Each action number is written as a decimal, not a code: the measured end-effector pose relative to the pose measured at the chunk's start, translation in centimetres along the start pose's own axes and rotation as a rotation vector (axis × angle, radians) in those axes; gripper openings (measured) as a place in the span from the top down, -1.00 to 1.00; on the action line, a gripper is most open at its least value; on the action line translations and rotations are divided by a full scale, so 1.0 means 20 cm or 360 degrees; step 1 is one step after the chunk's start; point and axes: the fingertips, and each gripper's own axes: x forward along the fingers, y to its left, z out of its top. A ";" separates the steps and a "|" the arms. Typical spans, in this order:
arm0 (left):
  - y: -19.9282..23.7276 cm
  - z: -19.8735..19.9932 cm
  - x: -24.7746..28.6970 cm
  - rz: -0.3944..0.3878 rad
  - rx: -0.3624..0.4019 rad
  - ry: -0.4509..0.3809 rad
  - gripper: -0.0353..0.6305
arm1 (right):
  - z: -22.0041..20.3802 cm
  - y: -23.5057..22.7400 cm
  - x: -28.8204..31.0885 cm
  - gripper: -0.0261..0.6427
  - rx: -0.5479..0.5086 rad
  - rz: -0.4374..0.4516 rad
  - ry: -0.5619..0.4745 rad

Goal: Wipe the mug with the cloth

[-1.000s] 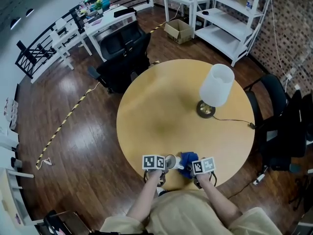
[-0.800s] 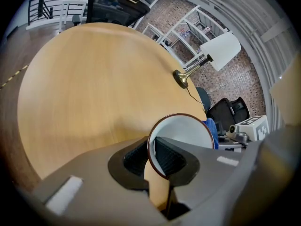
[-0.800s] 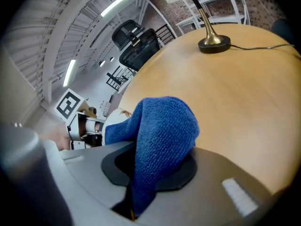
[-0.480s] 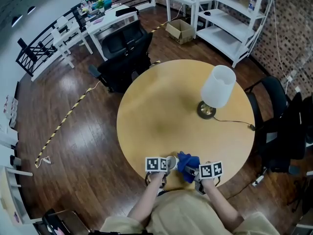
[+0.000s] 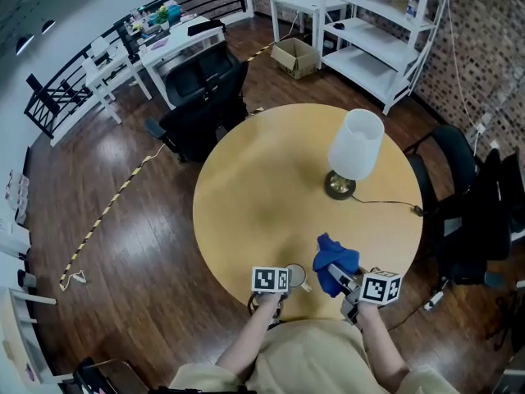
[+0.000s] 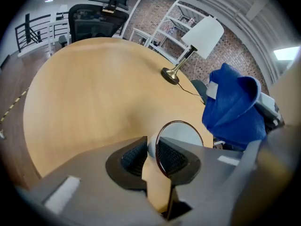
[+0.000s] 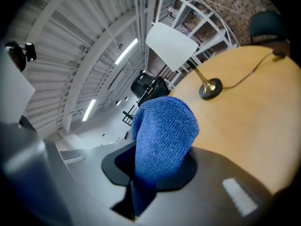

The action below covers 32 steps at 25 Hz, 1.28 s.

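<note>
Mug sat on the near edge of the round wooden table, close to the person's body, its mouth turned toward the left gripper's camera. Only the rim and pale inside showed in the left gripper view.

Left gripper had its two pads either side of the mug's wall at the rim. The jaws were just beginning to part, with the wall between them and the pads seemingly on it.

Blue cloth was held just right of the mug. A strip of bare tabletop lay between them in the head view. Right gripper was pinched firmly on it, and the cloth bulged up out of the jaws in a rounded fold that blocked much of that camera's forward view.

Farther out on the tabletop stood a lamp with a white shade and a brass base, well apart from the mug. Its cord trailed to the right edge of the table.

A black office chair stood against the table's far left edge, and another dark chair stood at its right. Beyond them were white shelving and a cardboard box on the wood floor.
</note>
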 end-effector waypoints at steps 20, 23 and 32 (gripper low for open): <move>-0.40 0.82 -0.92 -0.0037 0.0613 -0.1117 -0.06 | 0.59 0.56 -0.02 0.69 -0.1212 -0.0161 -0.0391; -0.53 0.97 -1.22 0.0014 0.0754 -0.1400 -0.06 | 0.73 0.67 -0.07 0.69 -0.1270 -0.0196 -0.0549; -0.69 1.04 -1.62 0.0230 0.0944 -0.1770 0.06 | 0.91 0.86 -0.25 0.69 -0.1322 -0.0276 -0.0841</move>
